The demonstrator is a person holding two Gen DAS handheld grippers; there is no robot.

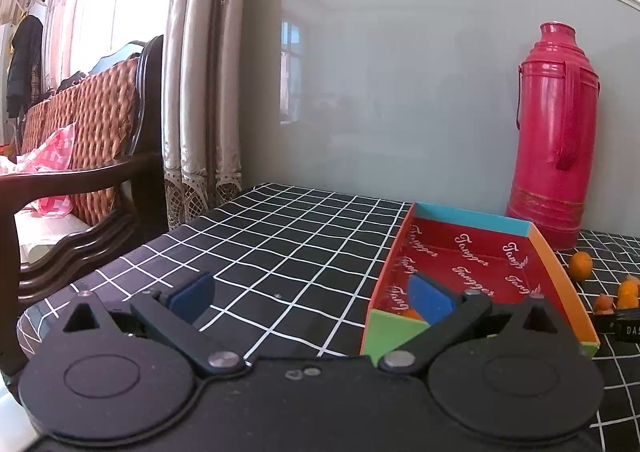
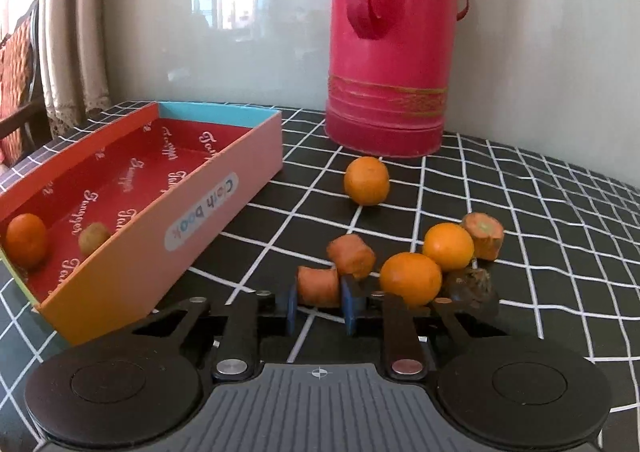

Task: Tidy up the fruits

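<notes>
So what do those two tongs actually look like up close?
Both are black plastic. The left tongs have two angled link arms with silver rivets, round black discs at the base and blue pads on the fingers. The right tongs are built alike, with blue pads too, plus a grey ribbed plate bearing a small crosshair mark. No cables, hands or sleeves show.

A black tablecloth crossed by thin white grid lines covers the table. The box has a red inside with white script, a turquoise end, a pink-to-orange side and a green corner. The flask is magenta with gold bands. The fruits are orange.
</notes>
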